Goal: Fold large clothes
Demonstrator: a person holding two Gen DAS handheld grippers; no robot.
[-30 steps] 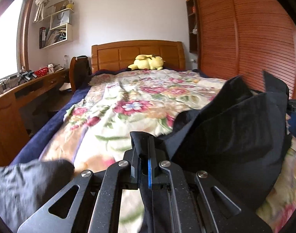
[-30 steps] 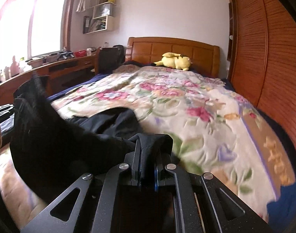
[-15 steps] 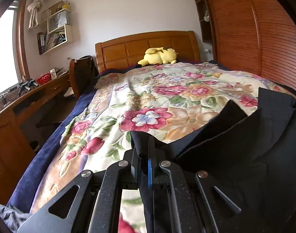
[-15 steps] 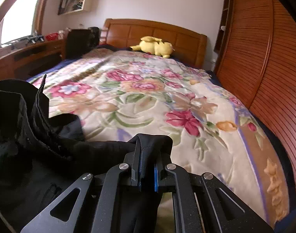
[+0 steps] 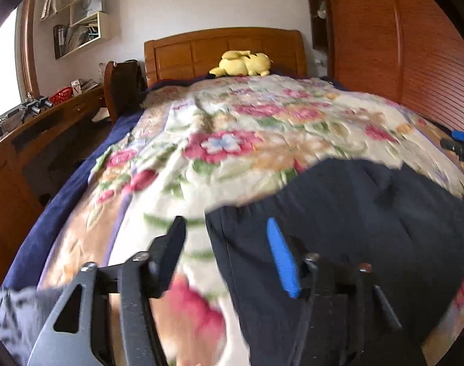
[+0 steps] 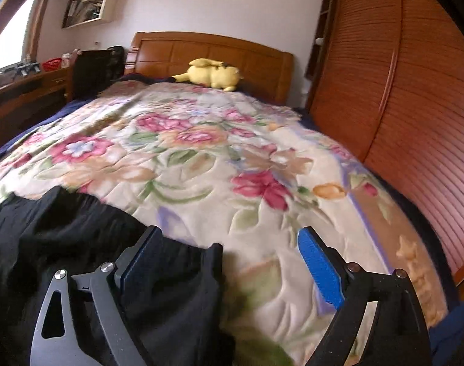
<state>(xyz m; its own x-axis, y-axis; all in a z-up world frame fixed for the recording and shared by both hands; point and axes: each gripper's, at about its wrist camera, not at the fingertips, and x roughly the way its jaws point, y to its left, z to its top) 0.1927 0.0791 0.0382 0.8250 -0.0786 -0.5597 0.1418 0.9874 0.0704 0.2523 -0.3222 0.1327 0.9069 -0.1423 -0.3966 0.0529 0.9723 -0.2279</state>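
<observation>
A black garment (image 5: 354,219) lies on the floral bedspread (image 5: 232,140) at the near end of the bed. My left gripper (image 5: 226,238) is open just above the garment's left edge, holding nothing. In the right wrist view the same garment (image 6: 79,244) lies at the lower left on the bedspread (image 6: 232,158). My right gripper (image 6: 229,244) is open over the garment's right corner, holding nothing. The right gripper's tip (image 5: 459,145) shows at the far right of the left wrist view.
A yellow plush toy (image 5: 242,64) lies by the wooden headboard (image 5: 226,52). A wooden desk (image 5: 33,134) and a chair (image 5: 122,85) stand left of the bed. A slatted wooden wardrobe (image 6: 415,91) runs along the right. Grey cloth (image 5: 15,314) lies at the lower left.
Both grippers held the black garment raised and carried it down onto the bed. Both have now opened and let it go, and it lies flat on the bedspread.
</observation>
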